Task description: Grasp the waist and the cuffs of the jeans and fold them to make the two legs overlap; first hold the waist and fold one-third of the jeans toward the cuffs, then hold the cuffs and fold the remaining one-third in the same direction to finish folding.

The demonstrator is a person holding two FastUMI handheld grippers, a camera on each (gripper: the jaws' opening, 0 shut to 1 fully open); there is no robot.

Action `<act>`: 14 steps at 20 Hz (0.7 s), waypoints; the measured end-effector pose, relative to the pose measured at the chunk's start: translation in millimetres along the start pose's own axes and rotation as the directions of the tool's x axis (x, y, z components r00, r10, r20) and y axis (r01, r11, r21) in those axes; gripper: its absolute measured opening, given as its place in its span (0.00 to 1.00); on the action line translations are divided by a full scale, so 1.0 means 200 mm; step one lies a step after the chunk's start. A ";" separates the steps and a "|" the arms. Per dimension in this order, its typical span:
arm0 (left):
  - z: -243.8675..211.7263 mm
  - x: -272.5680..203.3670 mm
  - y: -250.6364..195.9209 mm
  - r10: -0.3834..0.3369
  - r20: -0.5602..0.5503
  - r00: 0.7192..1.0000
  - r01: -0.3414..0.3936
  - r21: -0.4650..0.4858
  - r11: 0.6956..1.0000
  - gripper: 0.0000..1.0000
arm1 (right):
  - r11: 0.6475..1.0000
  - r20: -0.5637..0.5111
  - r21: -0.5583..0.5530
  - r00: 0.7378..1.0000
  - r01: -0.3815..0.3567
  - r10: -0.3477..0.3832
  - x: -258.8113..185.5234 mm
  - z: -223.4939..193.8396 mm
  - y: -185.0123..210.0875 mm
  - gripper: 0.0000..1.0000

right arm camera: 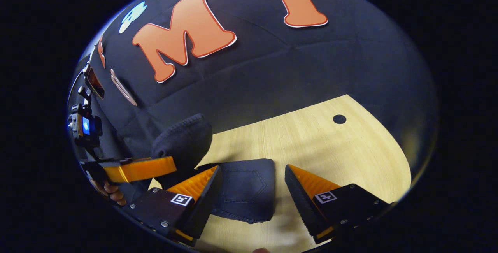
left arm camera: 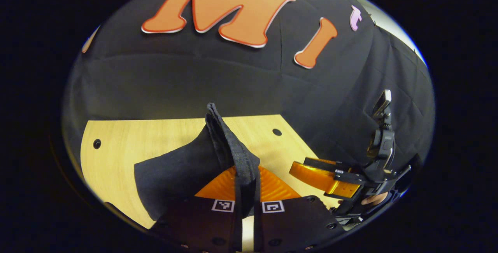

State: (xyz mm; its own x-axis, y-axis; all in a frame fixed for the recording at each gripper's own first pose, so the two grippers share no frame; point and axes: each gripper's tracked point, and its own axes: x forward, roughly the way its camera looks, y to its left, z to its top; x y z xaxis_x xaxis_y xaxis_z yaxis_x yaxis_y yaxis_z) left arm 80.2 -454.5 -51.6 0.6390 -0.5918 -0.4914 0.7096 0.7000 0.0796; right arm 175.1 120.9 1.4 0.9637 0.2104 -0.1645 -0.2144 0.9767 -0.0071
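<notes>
In the left gripper view, the jeans lay dark on the wooden surface, with one edge of the cloth drawn up off it in a standing fold. The left gripper was clamped on that raised fold, both fingers pressing the denim between them with almost no gap. To the right of the jeans, the right gripper showed farther off, beside the surface's edge, with part of a hand behind it. In the right gripper view, the left gripper appeared at the left of the jeans, next to a lifted bulge of cloth. The right gripper hovered over the flat part of the jeans, its fingers spread wide and holding nothing, the pocket stitching visible between them.
</notes>
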 end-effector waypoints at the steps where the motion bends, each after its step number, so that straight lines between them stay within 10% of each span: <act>1: -0.05 0.03 -0.01 -0.003 -0.025 1.000 0.003 0.000 1.000 0.11 | 1.000 0.008 -0.005 1.000 0.004 -0.004 -0.01 0.01 -0.02 0.98; 8: -0.26 0.15 -0.19 -0.118 -0.136 0.984 0.116 -0.025 0.993 0.29 | 0.999 0.035 -0.026 0.999 0.032 -0.031 -0.06 0.04 -0.12 0.98; 11: -0.22 0.12 -0.17 -0.098 -0.091 0.991 0.101 0.028 0.995 0.76 | 0.999 0.067 -0.042 0.998 0.026 -0.023 -0.10 0.07 -0.11 0.98; 14: -0.13 0.06 -0.08 -0.030 -0.007 1.000 0.031 0.071 0.997 0.77 | 0.995 0.140 -0.095 0.990 0.038 -0.024 -0.17 0.13 -0.04 0.98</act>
State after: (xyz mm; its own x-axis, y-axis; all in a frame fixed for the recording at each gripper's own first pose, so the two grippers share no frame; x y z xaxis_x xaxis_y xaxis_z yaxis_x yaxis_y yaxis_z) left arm 68.4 -463.0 -82.4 0.6153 -0.6100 -0.4993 0.7481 0.6516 0.1257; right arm 147.9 106.0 33.4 0.9814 0.1902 -0.0247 -0.1918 0.9756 -0.1065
